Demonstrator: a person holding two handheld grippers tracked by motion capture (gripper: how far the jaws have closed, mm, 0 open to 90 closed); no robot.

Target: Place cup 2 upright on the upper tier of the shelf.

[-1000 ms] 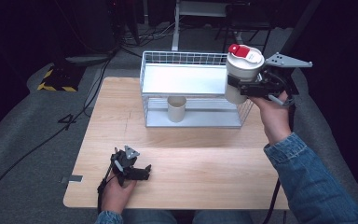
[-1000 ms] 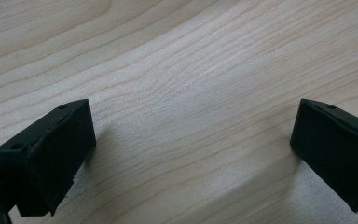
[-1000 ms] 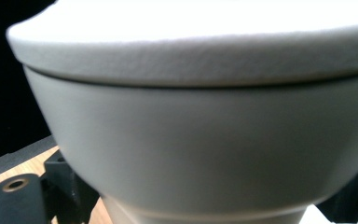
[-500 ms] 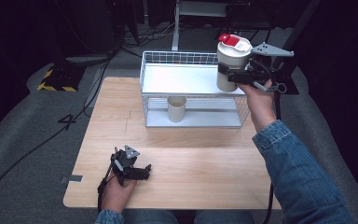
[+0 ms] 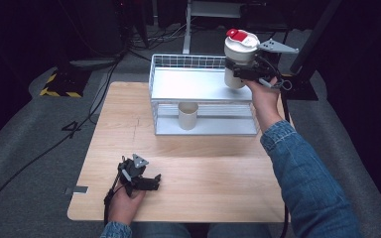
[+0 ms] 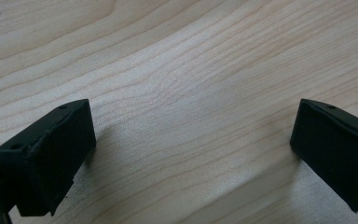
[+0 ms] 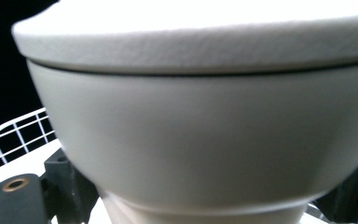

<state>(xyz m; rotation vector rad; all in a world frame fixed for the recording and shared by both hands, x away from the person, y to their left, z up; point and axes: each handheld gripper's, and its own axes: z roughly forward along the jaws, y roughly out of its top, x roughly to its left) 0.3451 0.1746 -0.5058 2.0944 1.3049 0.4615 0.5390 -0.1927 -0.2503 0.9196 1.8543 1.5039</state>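
A white tumbler with a white lid and a red tab hangs upright above the right end of the wire rack's top shelf. My right gripper is shut on its body below the lid. In the right gripper view the tumbler looms close, with a strip of white wire rim at the left. A plain white cup stands on the rack's lower shelf. Near the table's front left my left gripper rests low, its jaws wide apart over bare wood with nothing between them.
The two-tier white wire rack stands at the back of the wooden table. A dark stand rises just right of the rack, behind my right hand. Cables and a yellow-black striped block lie on the grey floor at the left.
My right gripper has carried the tumbler left and toward the back, from beside the rack's right end to above its top shelf. The left gripper has stayed put.
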